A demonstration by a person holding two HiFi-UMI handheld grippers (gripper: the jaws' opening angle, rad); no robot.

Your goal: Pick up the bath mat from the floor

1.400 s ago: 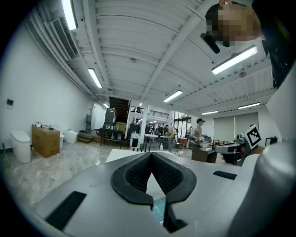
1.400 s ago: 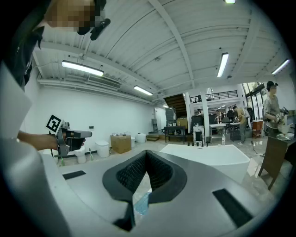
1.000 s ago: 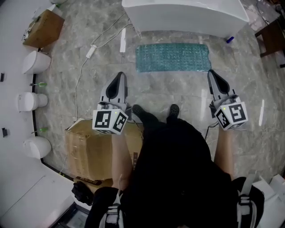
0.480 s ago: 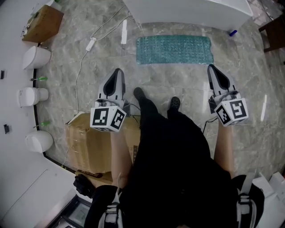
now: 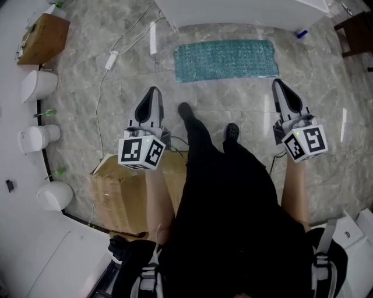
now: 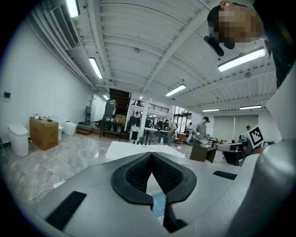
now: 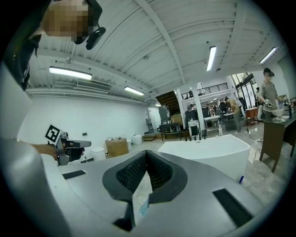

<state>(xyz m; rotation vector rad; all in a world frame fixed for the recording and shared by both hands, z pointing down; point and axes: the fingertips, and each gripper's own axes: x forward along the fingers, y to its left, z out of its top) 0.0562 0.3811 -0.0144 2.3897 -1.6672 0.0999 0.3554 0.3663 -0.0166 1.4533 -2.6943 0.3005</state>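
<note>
With the left claw (image 5: 154,91) and right claw (image 5: 279,84) both clenched empty, the teal bath mat (image 5: 226,60), likely light and floppy, lies flat on the floor (image 5: 233,113) at 12 o'clock, best pinched at its near edge.

Nubbly bath mat (image 5: 226,60) (glossy marble floor (image 5: 245,102))

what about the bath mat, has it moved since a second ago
No. The bath mat lies flat alongside the white tub, as before; only the view shifted.
</note>
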